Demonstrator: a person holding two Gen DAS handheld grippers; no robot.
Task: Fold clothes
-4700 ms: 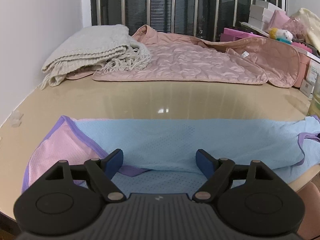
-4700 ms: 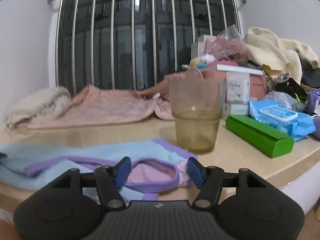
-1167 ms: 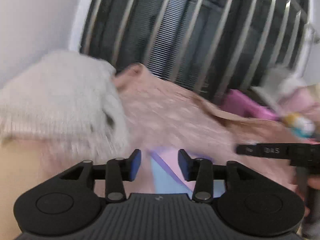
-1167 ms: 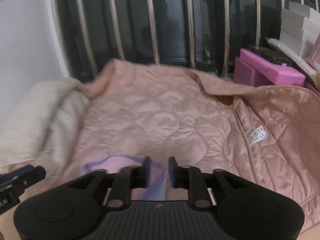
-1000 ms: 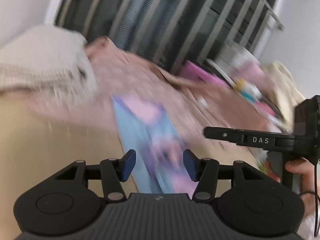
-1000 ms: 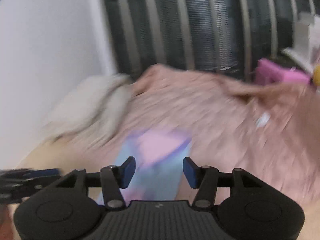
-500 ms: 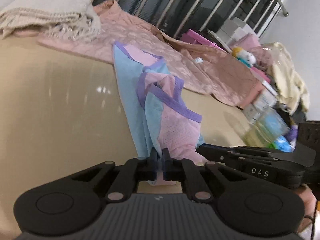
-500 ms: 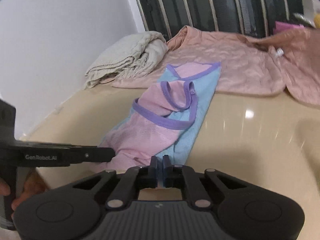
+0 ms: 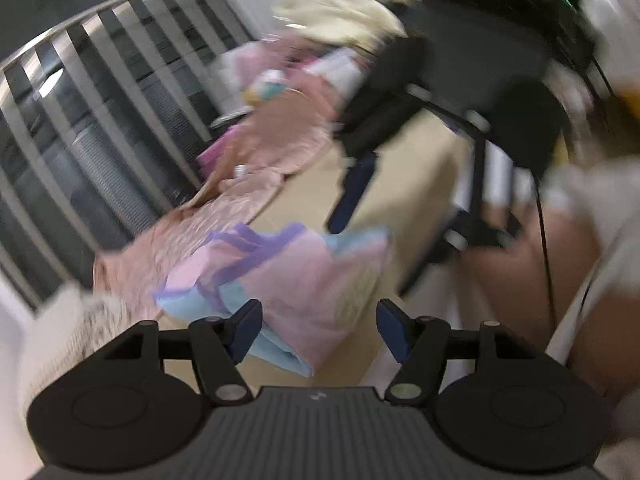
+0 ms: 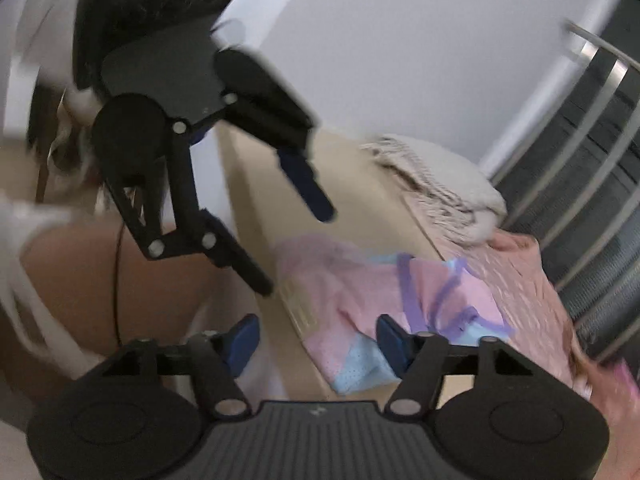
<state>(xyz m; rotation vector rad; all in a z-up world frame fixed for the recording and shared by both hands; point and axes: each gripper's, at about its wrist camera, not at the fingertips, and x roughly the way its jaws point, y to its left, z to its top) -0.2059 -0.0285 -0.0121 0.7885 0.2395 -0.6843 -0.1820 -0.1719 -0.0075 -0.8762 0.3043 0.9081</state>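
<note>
Surface (image 9: 400, 184): tan, glossy, set before a barred window (image 9: 100, 128); both views were motion-blurred.

Left claw (image 9: 319, 330): spread wide, holding nothing, poised above the garment's near edge.

Right claw (image 10: 318, 342): likewise wide apart and empty, over the surface's edge.

Garment (image 9: 288, 276): pink and light-blue mesh with purple trim, lay as a compact layered bundle near the surface's edge, its far end touching the pink quilted jacket (image 9: 224, 216).

Cream knit throw (image 10: 436, 188): folded, farther along by the wall.

Handling note: whether another fold remained could not be settled. Any regrasp should probably catch all layers at one edge, both claws level, to avoid skewing.
</note>
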